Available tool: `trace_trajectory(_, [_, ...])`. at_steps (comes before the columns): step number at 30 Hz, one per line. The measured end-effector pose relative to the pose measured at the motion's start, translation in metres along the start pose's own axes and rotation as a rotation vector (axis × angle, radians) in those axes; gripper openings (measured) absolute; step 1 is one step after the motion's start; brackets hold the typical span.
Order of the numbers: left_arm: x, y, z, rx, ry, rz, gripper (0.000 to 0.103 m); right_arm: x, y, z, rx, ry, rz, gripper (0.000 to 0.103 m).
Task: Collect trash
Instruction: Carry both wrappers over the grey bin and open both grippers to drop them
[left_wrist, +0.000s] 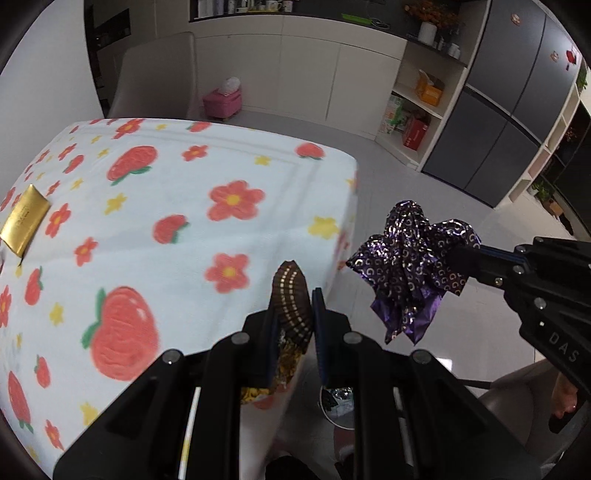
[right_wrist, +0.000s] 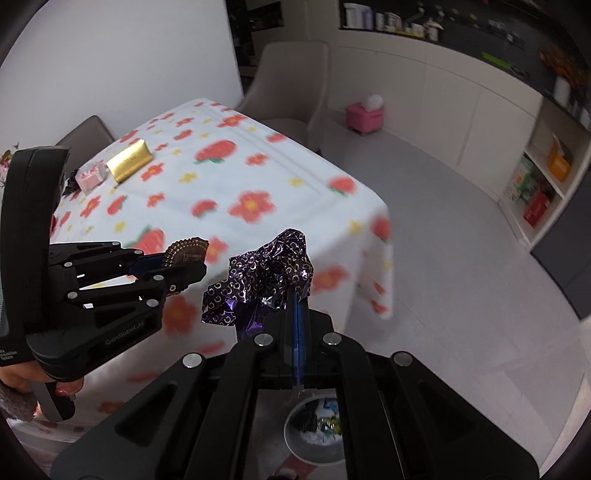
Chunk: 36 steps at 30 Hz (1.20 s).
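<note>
My left gripper (left_wrist: 295, 295) is shut on a brown pleated paper cup (left_wrist: 290, 306), held past the table's near corner; it also shows in the right wrist view (right_wrist: 186, 253). My right gripper (right_wrist: 295, 291) is shut on a crumpled purple foil wrapper (right_wrist: 264, 275), held over the floor beside the table; it also shows in the left wrist view (left_wrist: 410, 264). A white trash bin (right_wrist: 314, 432) with wrappers inside stands on the floor below both grippers. A gold packet (right_wrist: 129, 160) and a pink-white packet (right_wrist: 89, 178) lie on the table.
The table (left_wrist: 177, 206) has a white cloth with red flowers and strawberries. A beige chair (right_wrist: 295, 85) stands at its far side. A pink box (right_wrist: 364, 116) sits on the floor by the white cabinets. Shelves (left_wrist: 413, 114) and a dark fridge (left_wrist: 509, 92) stand to the right.
</note>
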<state>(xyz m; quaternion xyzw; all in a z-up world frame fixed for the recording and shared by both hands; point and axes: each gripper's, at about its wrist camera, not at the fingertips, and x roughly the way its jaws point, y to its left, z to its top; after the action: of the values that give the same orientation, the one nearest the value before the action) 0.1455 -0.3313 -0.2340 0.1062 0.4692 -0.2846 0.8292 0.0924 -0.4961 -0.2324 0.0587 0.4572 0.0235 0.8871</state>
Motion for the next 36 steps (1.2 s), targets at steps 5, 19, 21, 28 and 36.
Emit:
trace_trajectory(5, [0.034,-0.050,-0.029,0.067,0.076,-0.061,0.017,0.007,-0.041,-0.061,0.080,0.073,-0.054,0.000])
trace_trajectory(19, [0.194,-0.117,-0.142,0.162,0.373,-0.143,0.017,0.112,-0.105,-0.223,0.283,0.298,-0.101,0.000])
trace_trajectory(21, [0.211,-0.122,-0.151,0.172,0.393,-0.149,0.017,0.127,-0.109,-0.238,0.295,0.315,-0.101,0.000])
trace_trajectory(28, [0.266,-0.128,-0.187,0.189,0.439,-0.159,0.017,0.172,-0.114,-0.280,0.319,0.358,-0.096,0.000])
trace_trajectory(36, [0.324,-0.132,-0.231,0.204,0.487,-0.167,0.017,0.230,-0.117,-0.329,0.348,0.417,-0.089,0.000])
